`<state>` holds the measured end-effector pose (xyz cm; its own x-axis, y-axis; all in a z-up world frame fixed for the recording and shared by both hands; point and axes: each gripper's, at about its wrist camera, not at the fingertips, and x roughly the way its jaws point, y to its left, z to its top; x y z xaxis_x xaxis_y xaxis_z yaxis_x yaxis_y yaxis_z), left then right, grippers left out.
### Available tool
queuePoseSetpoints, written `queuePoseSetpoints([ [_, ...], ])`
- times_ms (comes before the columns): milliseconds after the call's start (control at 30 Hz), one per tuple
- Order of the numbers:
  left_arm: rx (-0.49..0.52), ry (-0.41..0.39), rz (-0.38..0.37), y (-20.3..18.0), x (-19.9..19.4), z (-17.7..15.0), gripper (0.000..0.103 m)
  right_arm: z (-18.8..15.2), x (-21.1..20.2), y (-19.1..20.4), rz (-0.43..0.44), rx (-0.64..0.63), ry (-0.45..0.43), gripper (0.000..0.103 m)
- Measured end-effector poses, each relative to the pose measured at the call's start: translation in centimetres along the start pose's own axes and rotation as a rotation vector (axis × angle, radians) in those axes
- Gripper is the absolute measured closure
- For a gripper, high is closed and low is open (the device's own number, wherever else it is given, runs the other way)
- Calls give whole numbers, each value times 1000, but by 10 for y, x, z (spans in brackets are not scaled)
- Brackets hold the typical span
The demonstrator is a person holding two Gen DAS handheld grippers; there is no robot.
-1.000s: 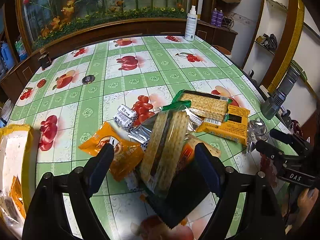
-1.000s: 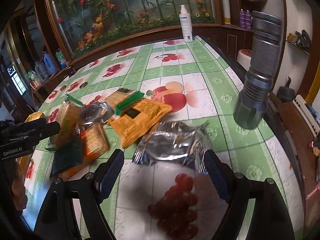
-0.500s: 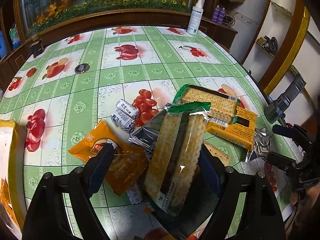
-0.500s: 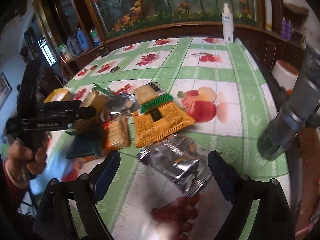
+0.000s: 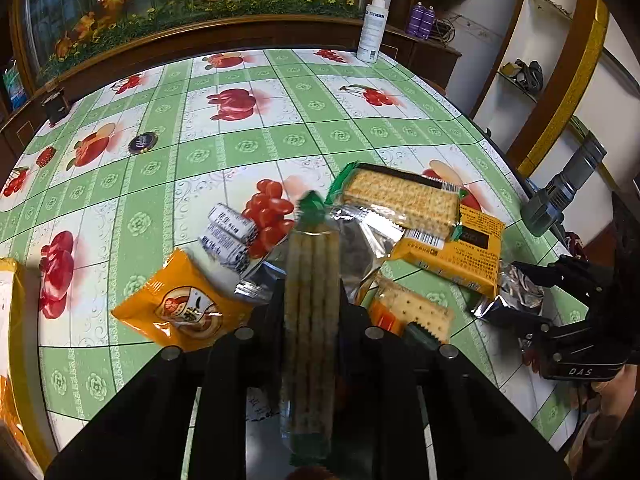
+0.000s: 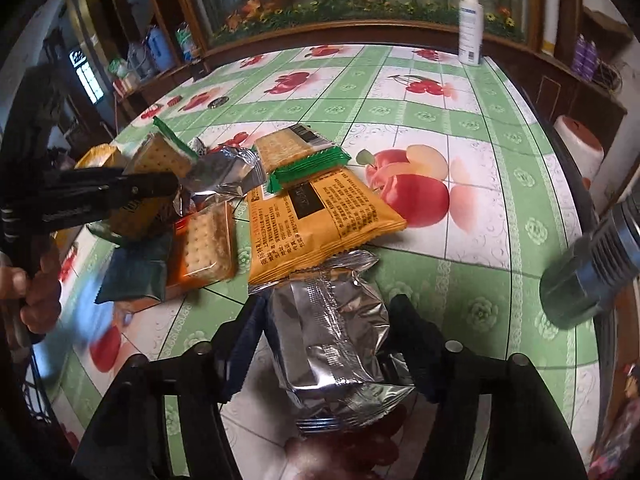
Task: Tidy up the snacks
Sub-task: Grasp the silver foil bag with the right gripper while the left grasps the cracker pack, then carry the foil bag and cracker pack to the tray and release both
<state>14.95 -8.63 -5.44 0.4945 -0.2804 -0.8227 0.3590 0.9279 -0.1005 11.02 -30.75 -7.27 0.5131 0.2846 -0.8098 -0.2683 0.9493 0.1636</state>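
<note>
My left gripper (image 5: pixel 310 304) is shut on a clear green-ended cracker pack (image 5: pixel 310 320), held on edge above the snack pile. It also shows in the right wrist view (image 6: pixel 160 160), with the left gripper (image 6: pixel 120 192) around it. My right gripper (image 6: pixel 328 320) is shut on a silver foil packet (image 6: pixel 336 344), which also shows in the left wrist view (image 5: pixel 512 288). On the table lie an orange packet (image 6: pixel 316 220), another cracker pack (image 5: pixel 400 200), an orange snack bag (image 5: pixel 180 308) and two small white rolls (image 5: pixel 228 236).
The green fruit-print tablecloth (image 5: pixel 280 136) covers a round table. A grey flashlight (image 6: pixel 588 276) stands at the right edge. A white spray bottle (image 5: pixel 374 28) stands at the back. A yellow bag (image 5: pixel 12 320) lies at the left edge. A small dark disc (image 5: pixel 142 142) lies far left.
My left gripper has closed on the cracker pack and turned it on edge. My right gripper has moved onto the silver packet and closed on it.
</note>
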Motion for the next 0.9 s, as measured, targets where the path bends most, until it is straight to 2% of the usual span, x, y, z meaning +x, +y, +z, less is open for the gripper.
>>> queuePoseSetpoints([
  [333, -69, -100, -25, 22, -61, -16, 87, -25, -37, 24, 44, 74, -106, 39],
  [533, -97, -138, 15, 36, -90, -40, 87, -26, -66, 58, 98, 51, -171, 42],
  [633, -129, -134, 20, 50, -99, -53, 87, -25, -66, 79, 107, 11, -164, 42],
  [767, -179, -140, 47, 70, -114, -73, 87, -25, -56, 107, 191, -4, -149, 42],
  [900, -204, -163, 96, 86, -132, -88, 87, -23, -48, 146, 232, -64, -145, 43],
])
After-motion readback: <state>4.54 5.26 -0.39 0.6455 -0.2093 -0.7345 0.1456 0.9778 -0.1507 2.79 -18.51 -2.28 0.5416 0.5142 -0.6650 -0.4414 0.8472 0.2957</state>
